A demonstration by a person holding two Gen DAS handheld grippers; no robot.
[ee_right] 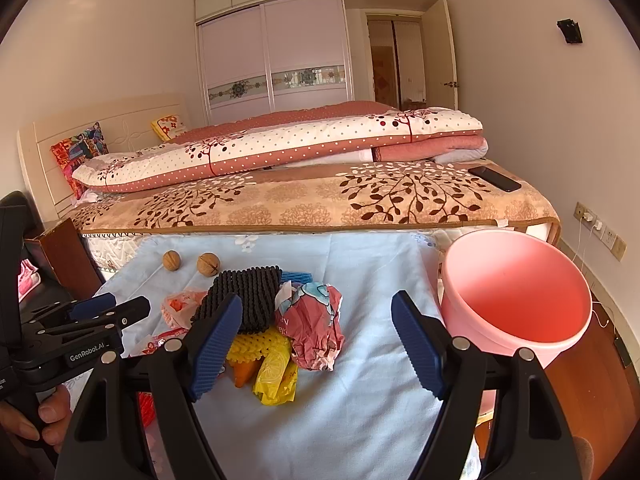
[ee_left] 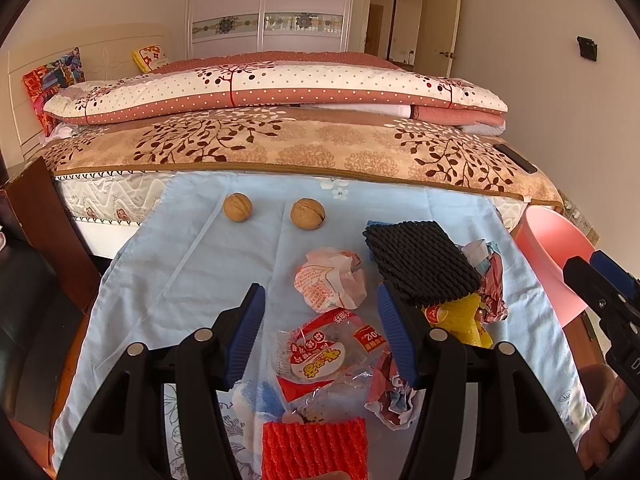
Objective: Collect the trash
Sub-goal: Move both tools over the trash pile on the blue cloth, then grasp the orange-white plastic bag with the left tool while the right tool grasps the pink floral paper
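Trash lies on a light blue cloth [ee_right: 360, 400]. My left gripper [ee_left: 320, 300] is open and holds nothing. It hangs over a clear snack wrapper [ee_left: 328, 356], just short of a crumpled white-orange wrapper [ee_left: 332, 284]. A red foam net [ee_left: 314, 448] lies nearest the camera. My right gripper [ee_right: 316, 308] is also open and holds nothing, facing a crumpled red paper [ee_right: 316, 328]. Beside that paper are a yellow bag [ee_right: 276, 372] and a black foam net [ee_right: 244, 296]. The pink bucket [ee_right: 516, 300] stands at the cloth's right edge, to the right of the right fingers.
Two walnuts [ee_left: 237, 207] [ee_left: 307, 214] sit at the far side of the cloth. Behind it is a bed [ee_right: 320, 204] with folded quilts and a black phone [ee_right: 496, 179]. Dark wooden furniture [ee_left: 44, 216] stands to the left. A hand [ee_right: 40, 420] holds the left gripper.
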